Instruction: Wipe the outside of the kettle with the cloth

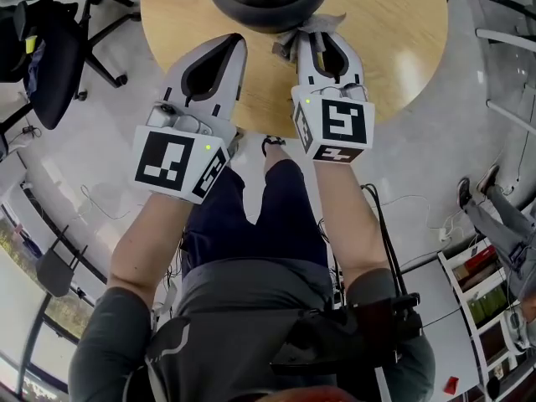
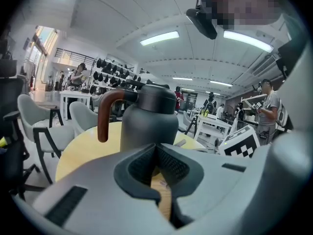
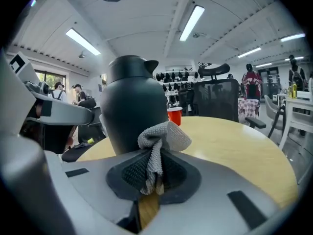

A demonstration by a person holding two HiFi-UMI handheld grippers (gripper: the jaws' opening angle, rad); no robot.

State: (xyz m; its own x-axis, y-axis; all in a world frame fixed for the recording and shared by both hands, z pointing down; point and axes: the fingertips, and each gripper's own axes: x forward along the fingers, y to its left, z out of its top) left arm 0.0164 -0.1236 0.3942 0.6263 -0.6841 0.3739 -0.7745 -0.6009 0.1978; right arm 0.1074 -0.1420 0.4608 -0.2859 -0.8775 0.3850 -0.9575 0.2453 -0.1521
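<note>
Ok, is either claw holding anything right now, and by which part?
The right claw pinches the grey cloth by a bunched fold. The left claw is shut on nothing.

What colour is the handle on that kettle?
The handle is reddish-brown; the left gripper view shows it best.

Lighting is bright and even, supplied by ceiling strip lights plus a window at far left. Both gripper views show fisheye bending and dark corners. The counter carries soft glare; shadows are faint.
</note>
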